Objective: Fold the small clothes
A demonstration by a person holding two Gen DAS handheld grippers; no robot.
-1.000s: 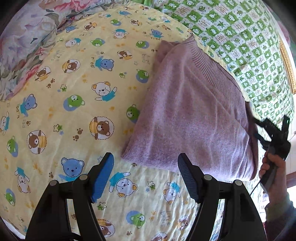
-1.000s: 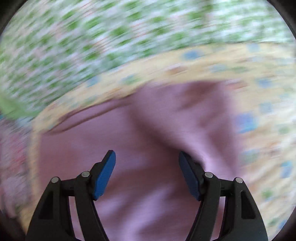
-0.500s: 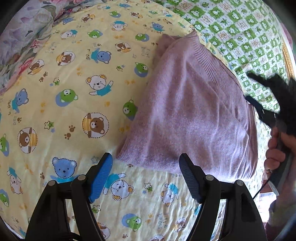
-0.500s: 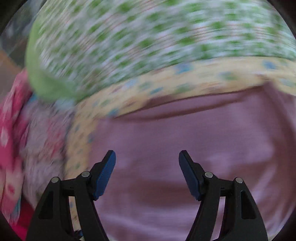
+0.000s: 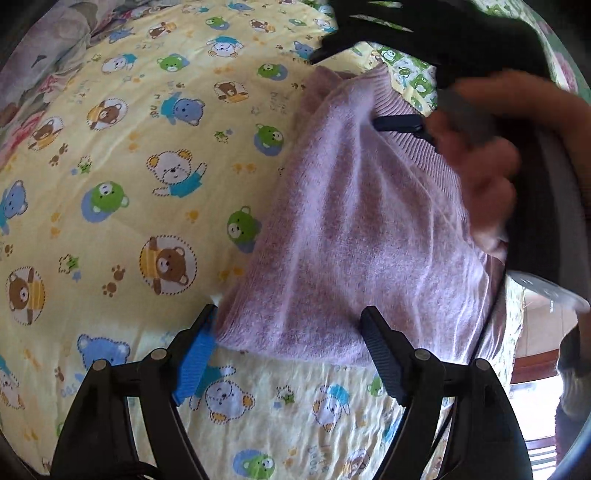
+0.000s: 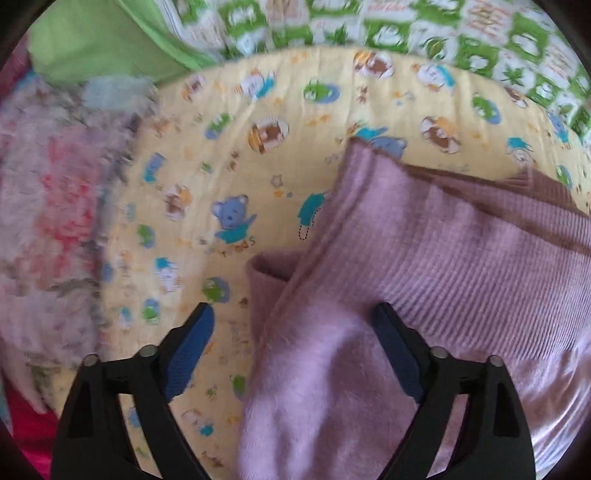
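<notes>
A folded lilac knit sweater [image 5: 354, 236] lies on a yellow bear-print sheet [image 5: 122, 177]. My left gripper [image 5: 288, 354] is open, its fingers at either side of the sweater's near edge. In the left wrist view, the right gripper, held by a hand [image 5: 476, 155], hovers over the sweater's far ribbed hem; one dark fingertip [image 5: 399, 123] shows there. In the right wrist view, my right gripper [image 6: 295, 354] is open above the sweater's [image 6: 424, 295] far corner, the ribbed hem [image 6: 480, 258] to its right.
A green-and-white checked quilt [image 6: 406, 26] lies beyond the sheet. A floral blanket [image 6: 48, 206] is bunched at the left, also seen in the left wrist view [image 5: 33, 74]. The bed edge and floor [image 5: 543, 332] show at the right.
The right gripper has swung from the sweater's right side over to its far hem corner. My left gripper has moved forward so the sweater's near edge now sits between its fingers.
</notes>
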